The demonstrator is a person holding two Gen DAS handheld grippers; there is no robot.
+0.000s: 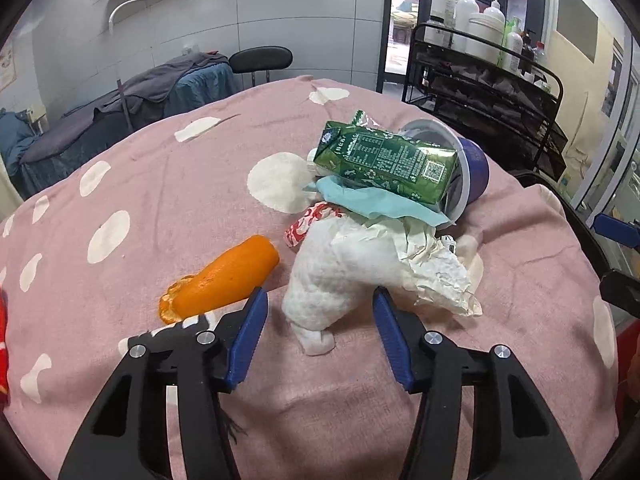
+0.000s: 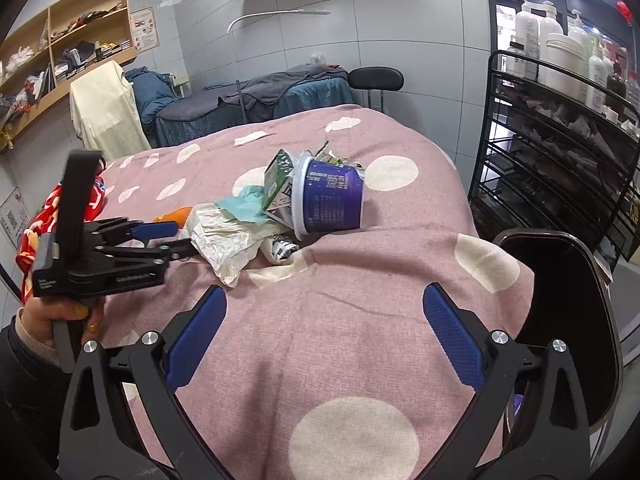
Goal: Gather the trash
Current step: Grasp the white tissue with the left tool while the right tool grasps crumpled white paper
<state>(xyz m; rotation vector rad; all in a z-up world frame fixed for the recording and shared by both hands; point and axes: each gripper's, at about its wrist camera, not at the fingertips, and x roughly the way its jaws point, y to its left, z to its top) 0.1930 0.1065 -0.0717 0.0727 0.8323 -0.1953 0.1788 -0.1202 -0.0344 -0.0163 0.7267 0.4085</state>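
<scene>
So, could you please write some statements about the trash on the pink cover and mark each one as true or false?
1. The green carton lies partly on the purple cup. True.
2. The purple cup stands upright. False: it lies on its side.
3. The orange peel lies apart from the pile, on the pink cover. True.
4. The left tool already clamps the white tissue. False: the tissue sits between its open pads, which do not press on it.
5. The right tool holds crumpled paper. False: it is open and holds nothing.
</scene>
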